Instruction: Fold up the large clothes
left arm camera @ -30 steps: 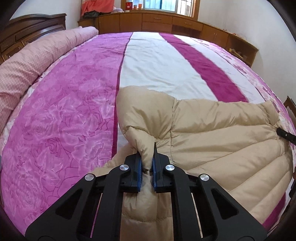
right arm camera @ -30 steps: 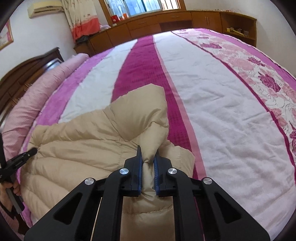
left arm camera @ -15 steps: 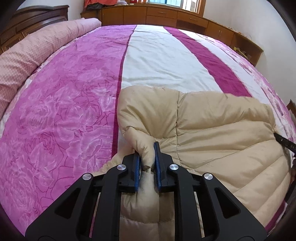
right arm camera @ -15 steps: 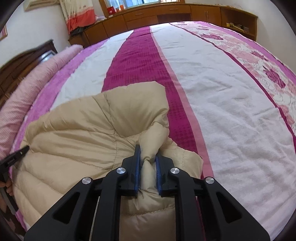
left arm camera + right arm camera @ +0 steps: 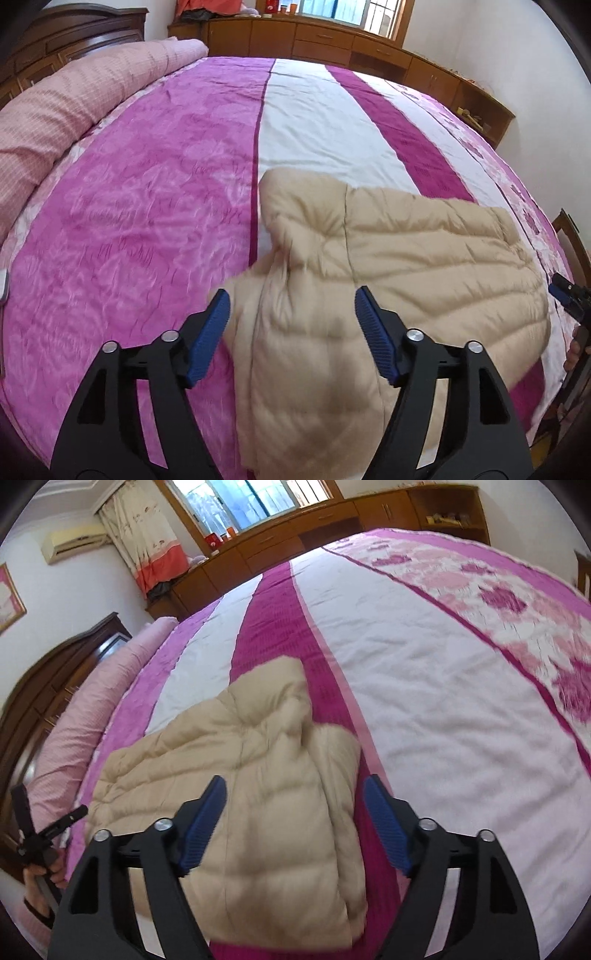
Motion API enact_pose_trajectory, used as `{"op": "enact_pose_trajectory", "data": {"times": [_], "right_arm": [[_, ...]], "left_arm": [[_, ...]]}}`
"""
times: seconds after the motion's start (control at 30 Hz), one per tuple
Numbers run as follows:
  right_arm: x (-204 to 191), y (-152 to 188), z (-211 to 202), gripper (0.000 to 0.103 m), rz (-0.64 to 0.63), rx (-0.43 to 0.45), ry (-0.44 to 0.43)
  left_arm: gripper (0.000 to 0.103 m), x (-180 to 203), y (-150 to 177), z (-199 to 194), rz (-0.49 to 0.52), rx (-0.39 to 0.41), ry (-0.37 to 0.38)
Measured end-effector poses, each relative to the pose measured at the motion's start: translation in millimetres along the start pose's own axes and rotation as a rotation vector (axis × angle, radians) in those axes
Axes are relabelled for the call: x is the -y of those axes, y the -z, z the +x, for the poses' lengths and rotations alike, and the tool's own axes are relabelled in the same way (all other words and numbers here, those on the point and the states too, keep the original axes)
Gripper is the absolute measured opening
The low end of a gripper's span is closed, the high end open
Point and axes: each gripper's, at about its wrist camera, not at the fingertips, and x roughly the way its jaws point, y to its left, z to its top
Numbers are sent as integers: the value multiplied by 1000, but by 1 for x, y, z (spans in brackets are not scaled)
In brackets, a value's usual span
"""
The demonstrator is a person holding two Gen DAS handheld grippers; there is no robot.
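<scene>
A beige quilted puffer jacket [image 5: 399, 258] lies on the bed, also seen in the right wrist view [image 5: 266, 782]. My left gripper [image 5: 291, 306] is open and empty, jaws wide apart above the jacket's left folded part. My right gripper [image 5: 293, 797] is open and empty, jaws wide apart above the jacket's right folded part. The right gripper's tip [image 5: 565, 295] shows at the far right of the left wrist view. The left gripper's tip [image 5: 55, 827] shows at the far left of the right wrist view.
The bed carries a pink, magenta and white striped floral cover [image 5: 147, 206]. A pink rolled quilt [image 5: 66, 99] lies along the dark wooden headboard [image 5: 55, 672]. Wooden cabinets [image 5: 332, 40] line the far wall under the window.
Both grippers have opened and let go of the jacket folds they pinched. The released fabric has dropped onto the bed and both grippers have pulled back slightly.
</scene>
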Motion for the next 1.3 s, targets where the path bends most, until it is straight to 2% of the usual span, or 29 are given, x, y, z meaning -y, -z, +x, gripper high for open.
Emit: {"op": "enact_pose_trajectory", "data": {"times": [0.03,0.23,0.6,0.83,0.87,0.93,0.97,1.0,1.03,1.07,1.13,1.3], "right_arm": [[3,4,-2,85,17,-4,-5],[18,25,-4,87,118,-59,-27],[19,53,20,87,138,-109,-25],[27,57,32,87,240,-133,-103],[27,57,31,84,246,-132,-110],[25,57,25,68,242,-115,-113],[22,58,22,55,234,-109,-121],[19,58,17,46,218,-98,-124],[14,58,13,43,205,-89,-128],[12,57,8,37,198,-83,-136],[10,56,-2,32,199,-78,-157],[8,64,-33,29,171,-87,-143]], "left_arm": [[72,0,6,-3,-3,3,-7],[72,-10,34,-13,-38,4,-14],[73,-15,62,3,-100,-50,-10],[73,-18,66,16,-238,-73,147],[73,-18,66,18,-250,-76,162],[52,-15,66,18,-268,-81,202],[49,-15,66,18,-270,-84,207],[40,-13,66,16,-272,-88,214],[32,-13,66,14,-270,-89,221],[29,-11,66,11,-262,-92,233],[21,-8,66,4,-247,-100,241],[20,5,72,-18,-213,-158,225]]}}
